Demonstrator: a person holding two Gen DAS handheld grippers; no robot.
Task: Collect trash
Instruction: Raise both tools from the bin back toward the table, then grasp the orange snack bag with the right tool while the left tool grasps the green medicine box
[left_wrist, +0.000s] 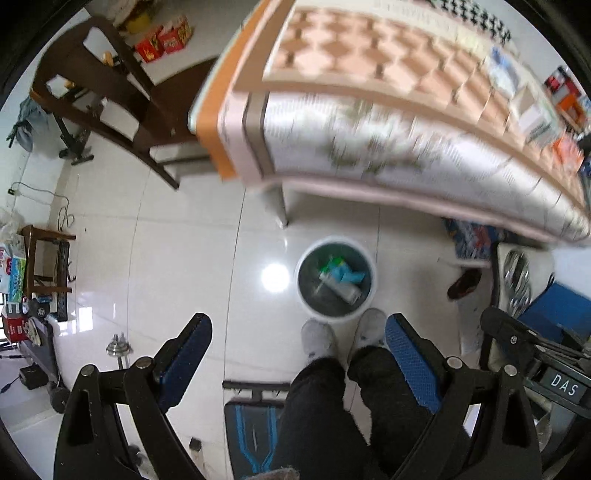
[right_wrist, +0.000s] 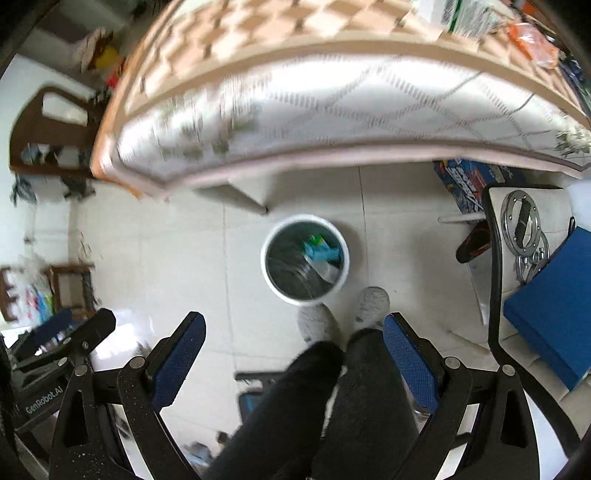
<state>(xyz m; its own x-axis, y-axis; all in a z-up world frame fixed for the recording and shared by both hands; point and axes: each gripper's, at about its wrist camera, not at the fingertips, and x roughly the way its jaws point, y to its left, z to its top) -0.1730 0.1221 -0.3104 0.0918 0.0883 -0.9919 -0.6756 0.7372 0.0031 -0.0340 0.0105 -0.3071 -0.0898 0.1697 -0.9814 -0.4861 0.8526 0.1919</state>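
white bin (left_wrist: 334, 317) | upright, on floor | trash (left_wrist: 341, 278) inside

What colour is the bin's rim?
White, around a dark inside; the bin shows best in the right wrist view.

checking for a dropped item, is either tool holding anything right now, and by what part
Nothing is held: the left tool and right tool are both open and empty.

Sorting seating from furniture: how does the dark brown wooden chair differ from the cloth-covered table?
The dark brown wooden chair is bare, dark wood; the cloth-covered table is draped in a patterned peach and white cloth. The table carries items; the chair's seat looks bare. Both stand on the white tiled floor.
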